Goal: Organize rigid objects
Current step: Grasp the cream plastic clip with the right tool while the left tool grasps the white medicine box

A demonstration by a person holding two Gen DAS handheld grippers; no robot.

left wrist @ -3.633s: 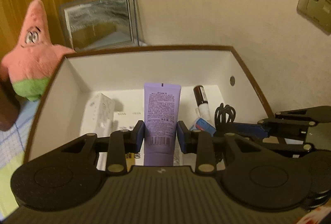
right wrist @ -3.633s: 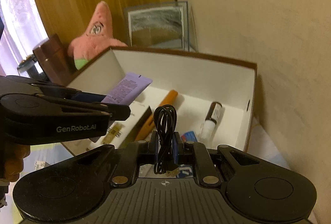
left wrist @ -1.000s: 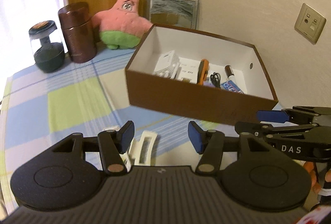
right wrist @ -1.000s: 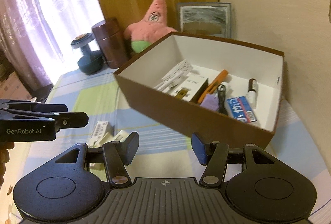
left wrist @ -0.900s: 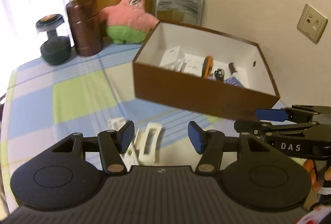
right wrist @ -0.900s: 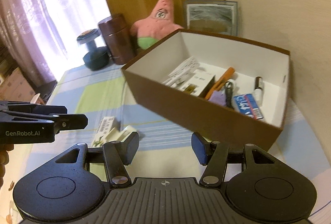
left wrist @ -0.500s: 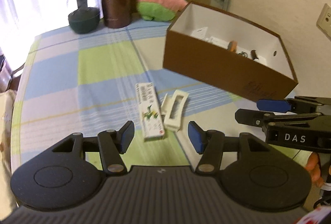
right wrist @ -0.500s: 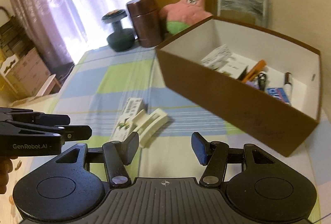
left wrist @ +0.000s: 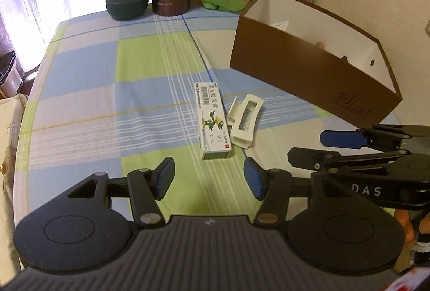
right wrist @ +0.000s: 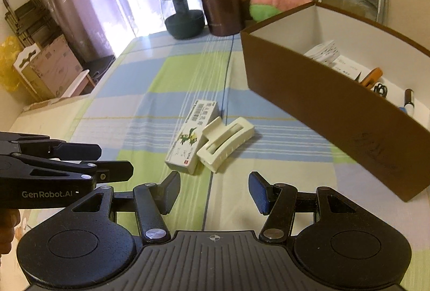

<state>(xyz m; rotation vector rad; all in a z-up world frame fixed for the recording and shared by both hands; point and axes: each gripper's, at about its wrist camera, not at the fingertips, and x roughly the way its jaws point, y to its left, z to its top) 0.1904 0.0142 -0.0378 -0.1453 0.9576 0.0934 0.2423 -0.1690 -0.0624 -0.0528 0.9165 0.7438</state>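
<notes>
Reading "GenRobot.AI" (left claw (right wrist: pixel 129 162)) and "DAS" (right claw (right wrist: pixel 213 191)) — both gape, empty.

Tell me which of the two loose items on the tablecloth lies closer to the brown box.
The cream hair claw clip. It lies on the side toward the brown box, while the long printed carton sits right beside it on the far side, away from the box.

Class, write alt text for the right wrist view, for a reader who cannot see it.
An open, empty right gripper hovers over a checked tablecloth, short of a small carton and a cream hair clip lying together. A brown box holding items sits right; the left gripper enters from the left.
</notes>
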